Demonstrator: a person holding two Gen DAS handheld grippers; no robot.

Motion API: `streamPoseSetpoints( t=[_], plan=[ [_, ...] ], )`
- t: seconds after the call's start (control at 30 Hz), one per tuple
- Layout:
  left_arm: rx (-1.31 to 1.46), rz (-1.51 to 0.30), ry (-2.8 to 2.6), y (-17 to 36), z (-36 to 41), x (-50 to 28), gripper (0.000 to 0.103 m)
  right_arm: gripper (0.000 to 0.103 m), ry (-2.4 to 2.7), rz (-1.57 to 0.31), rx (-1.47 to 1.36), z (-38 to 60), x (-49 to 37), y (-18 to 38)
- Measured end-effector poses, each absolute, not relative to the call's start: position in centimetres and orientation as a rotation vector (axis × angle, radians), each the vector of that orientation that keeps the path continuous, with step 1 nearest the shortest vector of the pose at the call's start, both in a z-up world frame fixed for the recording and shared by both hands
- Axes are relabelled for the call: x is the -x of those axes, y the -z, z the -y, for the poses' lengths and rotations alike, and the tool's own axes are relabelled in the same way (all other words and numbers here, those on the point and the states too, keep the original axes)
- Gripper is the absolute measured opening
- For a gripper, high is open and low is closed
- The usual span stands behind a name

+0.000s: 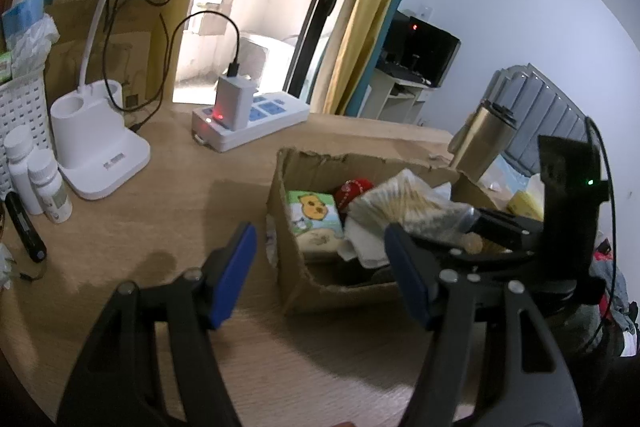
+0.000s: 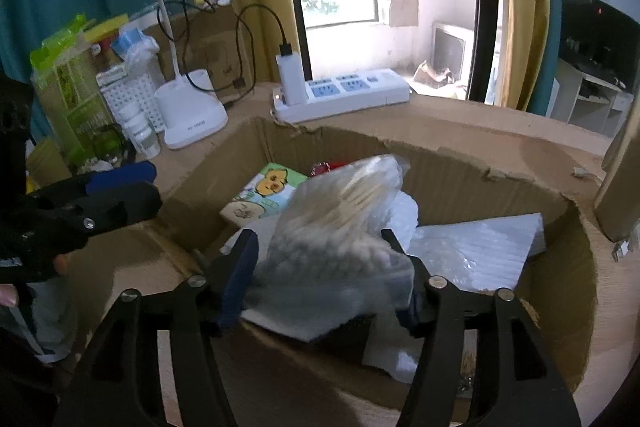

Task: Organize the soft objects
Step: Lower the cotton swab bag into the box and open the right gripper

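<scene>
Swab bag (image 2: 340, 239) between right tool (image 2: 326, 275) pads

Ahead of your left gripper (image 1: 320, 269) lies the light wood-grain table (image 1: 168, 211). Directly on it, you see an open cardboard box (image 1: 292, 267) just beyond the gripper's fingers, a white power strip (image 1: 256, 119) farther off past the box, a white lamp base (image 1: 96, 151) to the far left, and two white bottles (image 1: 36, 179) beside that base.
</scene>
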State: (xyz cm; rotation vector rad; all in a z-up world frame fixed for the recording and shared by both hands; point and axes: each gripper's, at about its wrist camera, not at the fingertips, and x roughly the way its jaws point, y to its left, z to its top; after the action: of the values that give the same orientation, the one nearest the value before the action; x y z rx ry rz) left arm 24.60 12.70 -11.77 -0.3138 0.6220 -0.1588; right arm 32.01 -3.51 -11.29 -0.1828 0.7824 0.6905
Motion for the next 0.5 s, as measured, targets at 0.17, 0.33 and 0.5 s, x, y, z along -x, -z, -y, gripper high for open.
streamPoseSetpoints(
  t=[0.17, 0.33, 0.5],
  plan=[
    [0.296, -0.61, 0.153, 11.2, -12.3, -24.2, 0.068, 0.066, -0.691, -0.742, 0.165, 4.4, -31.4, 10.1],
    [0.284, -0.594, 0.149, 10.5, -11.8, -23.4, 0.068, 0.066, -0.685, -0.72, 0.152, 5.3, -30.8, 9.3],
    [0.275, -0.579, 0.15, 9.6, -11.1, -22.6, 0.068, 0.066, -0.68, -0.698, 0.149, 6.1, -30.1, 8.4]
  ],
)
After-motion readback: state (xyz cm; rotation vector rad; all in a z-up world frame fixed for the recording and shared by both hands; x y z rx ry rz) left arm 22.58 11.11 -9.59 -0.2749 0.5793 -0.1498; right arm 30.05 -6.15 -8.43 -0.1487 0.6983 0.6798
